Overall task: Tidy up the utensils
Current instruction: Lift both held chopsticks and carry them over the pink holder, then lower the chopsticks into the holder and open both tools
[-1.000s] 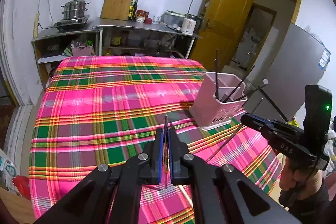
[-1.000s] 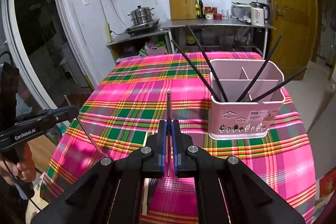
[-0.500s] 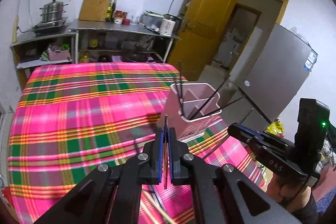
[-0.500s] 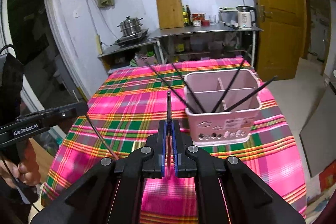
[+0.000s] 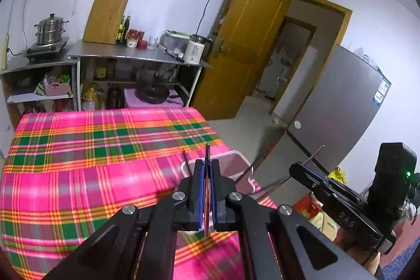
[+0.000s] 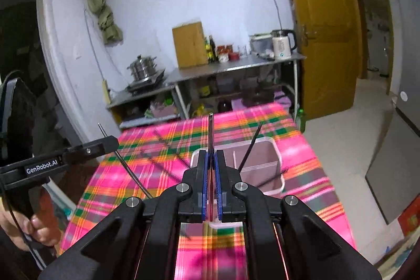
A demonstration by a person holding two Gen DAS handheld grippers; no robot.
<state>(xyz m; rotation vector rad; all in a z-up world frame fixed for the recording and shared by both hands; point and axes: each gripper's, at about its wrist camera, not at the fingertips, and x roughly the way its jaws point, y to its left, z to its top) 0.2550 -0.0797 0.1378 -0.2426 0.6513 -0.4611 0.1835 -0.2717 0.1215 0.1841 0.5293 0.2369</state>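
Carry step in hand, by the look of it: each tong clamped on a single chopstick and held above the table, delivery to the holder not yet made. Left gripper (image 5: 207,184) shut tight on a thin dark chopstick (image 5: 207,152) that pokes up past the fingertips; right gripper (image 6: 212,176) likewise closed on a chopstick with a metal tip (image 6: 210,127). From the right wrist view, left gripper (image 6: 109,143) off to the left, its stick slanting down toward the cloth. From the left wrist view, right gripper (image 5: 299,169) off to the right, beyond the table edge, stick tip up. Pale pink utensil holder (image 6: 273,148) standing upright on the pink plaid tablecloth (image 5: 78,148) near the right edge of the table, just ahead of both grippers; divided into compartments, with several dark chopsticks already leaning in it (image 6: 250,146). Which compartment each occupies hard to tell. Next move probably: tip the held stick point-down over an open compartment, lower clear of the leaning sticks, then release. Risk of knocking the light holder.
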